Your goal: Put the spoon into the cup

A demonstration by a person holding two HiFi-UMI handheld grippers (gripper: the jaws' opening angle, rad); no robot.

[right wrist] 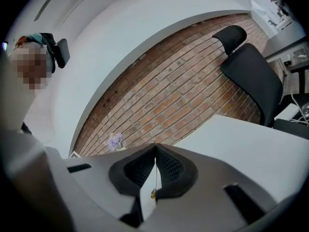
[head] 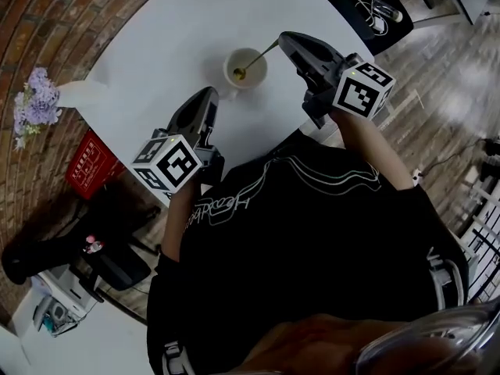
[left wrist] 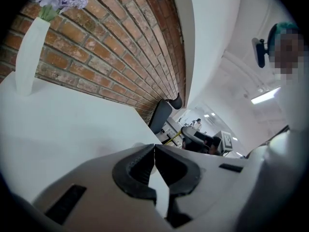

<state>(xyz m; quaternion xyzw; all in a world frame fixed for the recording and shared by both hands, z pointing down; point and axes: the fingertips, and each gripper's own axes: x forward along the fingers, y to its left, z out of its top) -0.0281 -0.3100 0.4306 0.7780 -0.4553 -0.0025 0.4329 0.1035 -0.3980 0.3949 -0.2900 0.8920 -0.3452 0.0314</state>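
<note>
The spoon (head: 262,56) stands slanted in the cup (head: 229,75): its gold bowl end is down inside and its thin handle leans up & to the right, over the rim. Your right gripper (head: 283,39) has the handle's top end. In the right gripper view the jaws are pinched together on that thin stem (right wrist: 155,175), w/ a small gold bit showing below the pads. The cup is white and sits upright on the white table (head: 156,45), roughly mid-table betw. your two grippers (nearer the right one).

Your left gripper (head: 209,92) hangs over the table's near side, just beside the cup but apart from it. Its jaws meet at the tips w/ nothing betw. them, per the left gripper view (left wrist: 154,146).

Further out, at the table's left edge by the brick wall (left wrist: 120,42), there's a white vase (head: 78,94) w/ purple flowers (head: 35,100). A red box (head: 92,165) sits below the table edge on your left. A black office chair (right wrist: 251,76) stands past the table's far side in the right gripper view.
</note>
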